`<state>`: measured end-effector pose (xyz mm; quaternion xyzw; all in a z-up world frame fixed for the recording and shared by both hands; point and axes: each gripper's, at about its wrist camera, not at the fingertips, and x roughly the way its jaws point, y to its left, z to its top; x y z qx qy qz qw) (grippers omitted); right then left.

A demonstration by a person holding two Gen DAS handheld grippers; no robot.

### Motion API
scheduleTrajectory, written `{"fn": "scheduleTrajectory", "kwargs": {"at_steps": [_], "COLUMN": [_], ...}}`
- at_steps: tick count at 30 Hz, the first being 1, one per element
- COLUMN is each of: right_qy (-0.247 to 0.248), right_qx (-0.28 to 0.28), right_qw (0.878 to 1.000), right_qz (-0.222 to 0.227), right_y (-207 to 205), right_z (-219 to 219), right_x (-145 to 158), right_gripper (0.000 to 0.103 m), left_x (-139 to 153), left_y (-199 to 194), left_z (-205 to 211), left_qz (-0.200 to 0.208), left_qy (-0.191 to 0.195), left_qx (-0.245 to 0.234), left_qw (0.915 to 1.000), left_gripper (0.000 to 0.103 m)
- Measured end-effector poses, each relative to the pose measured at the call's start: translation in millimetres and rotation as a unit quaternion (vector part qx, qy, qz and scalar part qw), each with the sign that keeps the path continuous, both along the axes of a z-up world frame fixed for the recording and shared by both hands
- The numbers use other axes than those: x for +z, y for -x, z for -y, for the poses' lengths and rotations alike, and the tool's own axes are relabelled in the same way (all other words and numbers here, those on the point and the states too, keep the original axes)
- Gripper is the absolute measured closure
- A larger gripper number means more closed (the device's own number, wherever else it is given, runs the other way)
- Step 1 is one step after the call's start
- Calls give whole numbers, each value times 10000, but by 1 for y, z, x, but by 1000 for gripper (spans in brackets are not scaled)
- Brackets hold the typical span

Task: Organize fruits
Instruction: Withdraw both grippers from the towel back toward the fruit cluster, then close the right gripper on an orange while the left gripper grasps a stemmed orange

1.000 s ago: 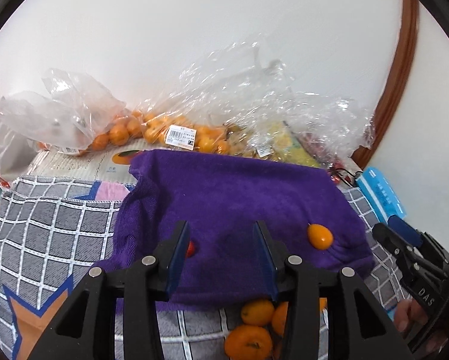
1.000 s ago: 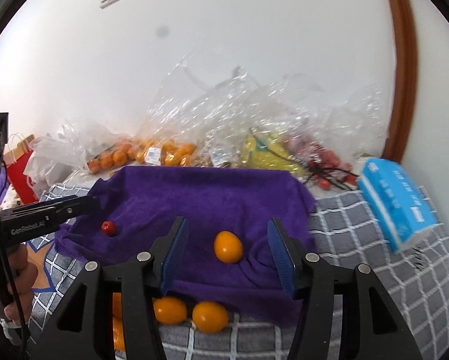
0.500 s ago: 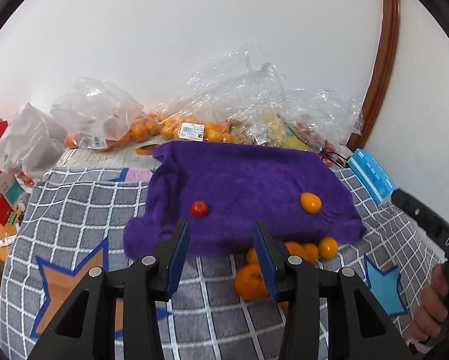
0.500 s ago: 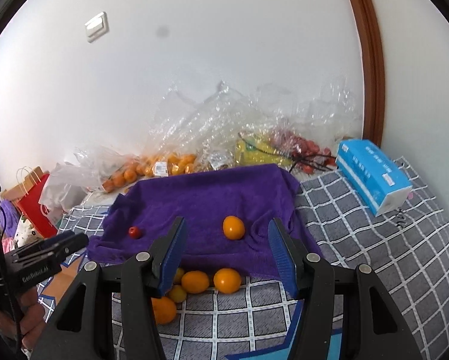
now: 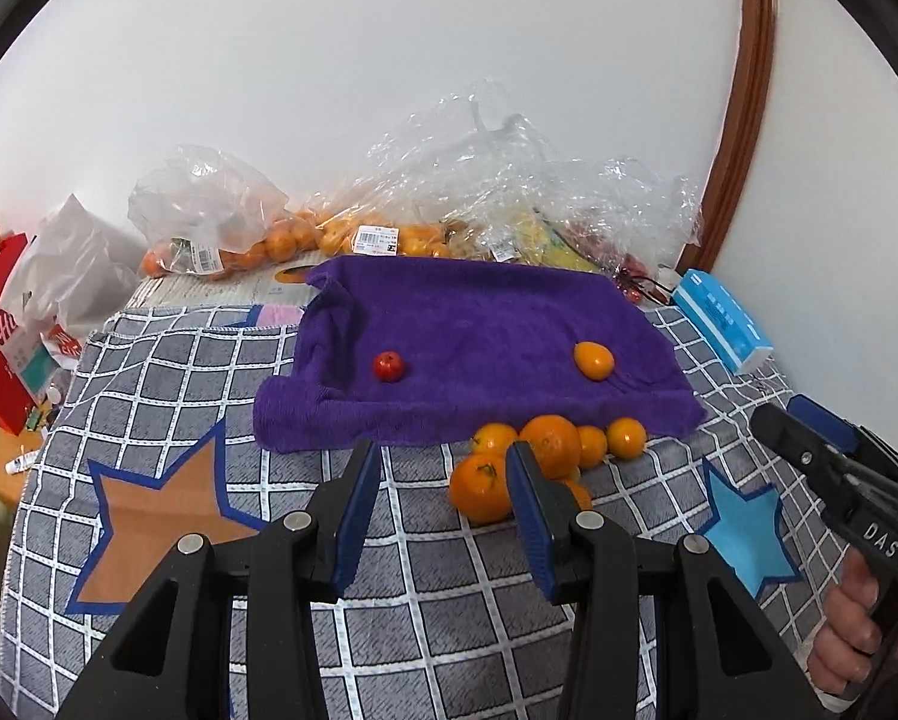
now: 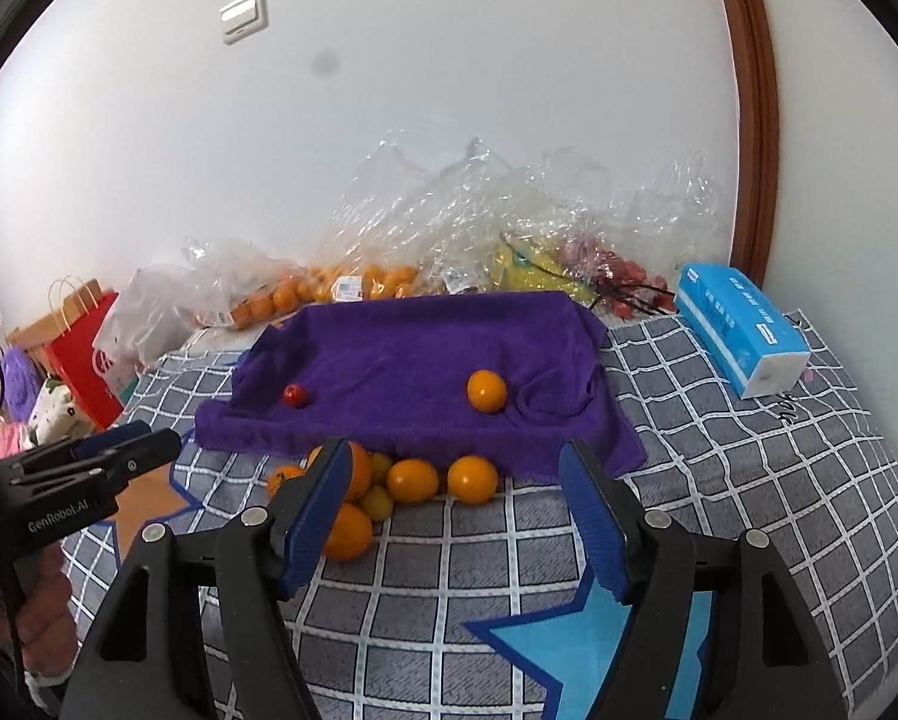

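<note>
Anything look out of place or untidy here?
Yes: a heap of oranges lies loose on the checked blanket off the purple towel, which holds only one orange fruit and a small red fruit.

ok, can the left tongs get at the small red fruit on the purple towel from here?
Probably yes. The left tongs are open and empty, and the small red fruit sits alone on the purple towel ahead of them, with only bare cloth between. The orange pile lies off to the right.
</note>
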<state>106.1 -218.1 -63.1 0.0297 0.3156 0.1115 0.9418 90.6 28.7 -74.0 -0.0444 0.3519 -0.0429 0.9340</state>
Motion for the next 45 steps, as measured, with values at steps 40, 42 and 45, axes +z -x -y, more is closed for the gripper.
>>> {"fn": "scheduleTrajectory", "kwargs": {"at_steps": [40, 42, 45], "right_qy": [-106, -100, -100], "right_qx": [80, 78, 86], "right_qw": [9969, 9968, 9966], "right_qz": [-774, -791, -816], "right_y": [-52, -54, -55], "right_z": [-7, -7, -8], "right_x": [-74, -76, -78], "right_gripper": [49, 49, 49], "left_x": [-61, -63, -66], "left_y": [-38, -41, -43], "left_z": [-38, -39, -40], "left_qz": [-701, -730, -759], "left_qy": [324, 304, 312], "left_qx": [278, 283, 297], "left_qw": [9966, 9965, 9962], "left_gripper": [59, 59, 59]}}
